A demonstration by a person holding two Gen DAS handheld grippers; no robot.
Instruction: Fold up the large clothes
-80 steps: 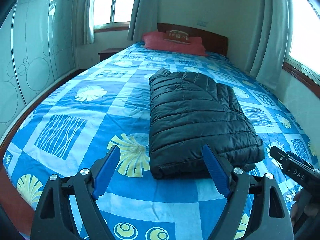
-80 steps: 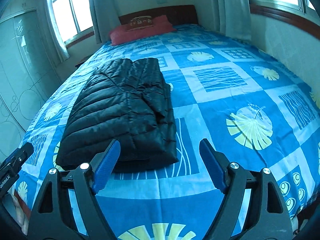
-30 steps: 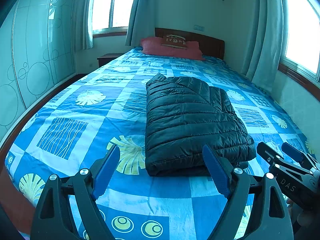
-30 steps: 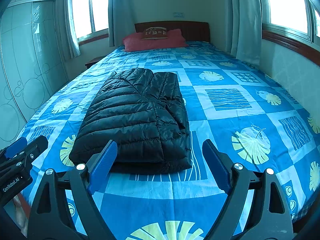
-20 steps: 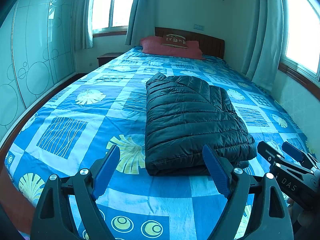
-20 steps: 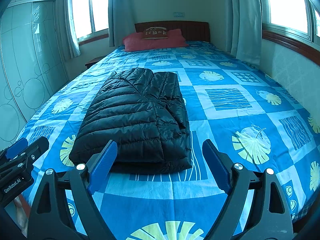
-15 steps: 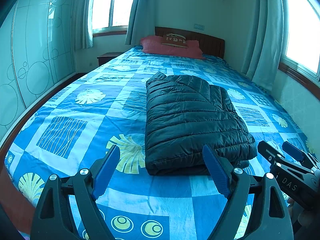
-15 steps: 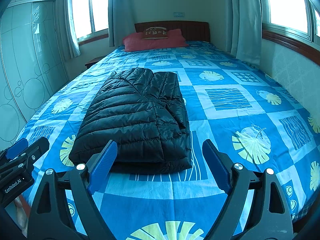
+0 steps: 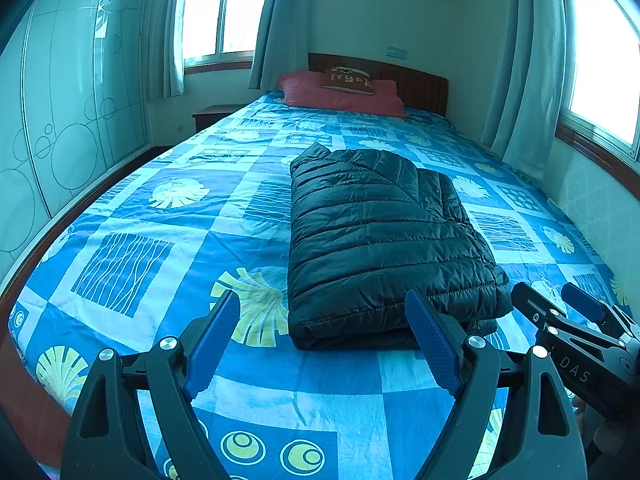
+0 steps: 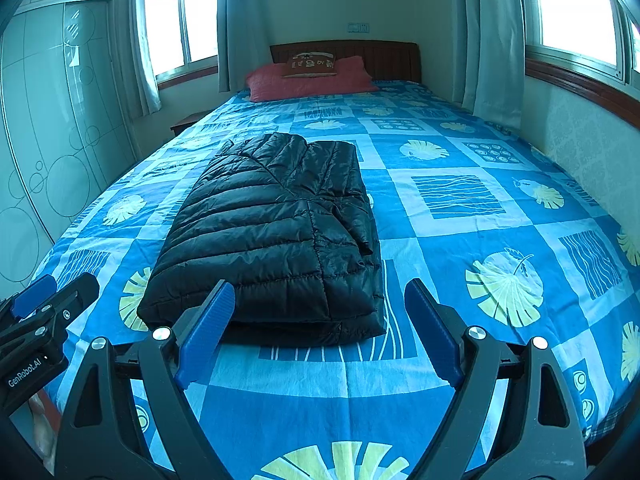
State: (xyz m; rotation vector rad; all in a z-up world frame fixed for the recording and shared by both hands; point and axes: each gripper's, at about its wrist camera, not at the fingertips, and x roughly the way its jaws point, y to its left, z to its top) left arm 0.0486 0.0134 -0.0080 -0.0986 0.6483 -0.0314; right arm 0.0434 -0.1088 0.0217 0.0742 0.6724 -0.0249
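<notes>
A black quilted down jacket (image 9: 376, 240) (image 10: 276, 236) lies folded into a thick rectangle on the blue patterned bedspread (image 9: 168, 248) (image 10: 472, 208). My left gripper (image 9: 324, 336) hovers open just short of the jacket's near edge, nothing between its blue pads. My right gripper (image 10: 318, 328) is likewise open and empty, in front of the jacket's near right corner. Each gripper shows at the edge of the other's view: the right one (image 9: 560, 316) at the far right, the left one (image 10: 52, 300) at the far left.
Red pillows (image 10: 308, 76) and a wooden headboard (image 10: 392, 56) are at the far end. A wardrobe with circle patterns (image 9: 60, 120) lines the left side. Curtains (image 10: 492, 40) and a wall run along the right. A small nightstand (image 9: 212, 114) stands by the left window.
Since the oldest frames both grippers have drawn back and tilted up, so the jacket looks smaller and farther. Over the last second nothing has moved.
</notes>
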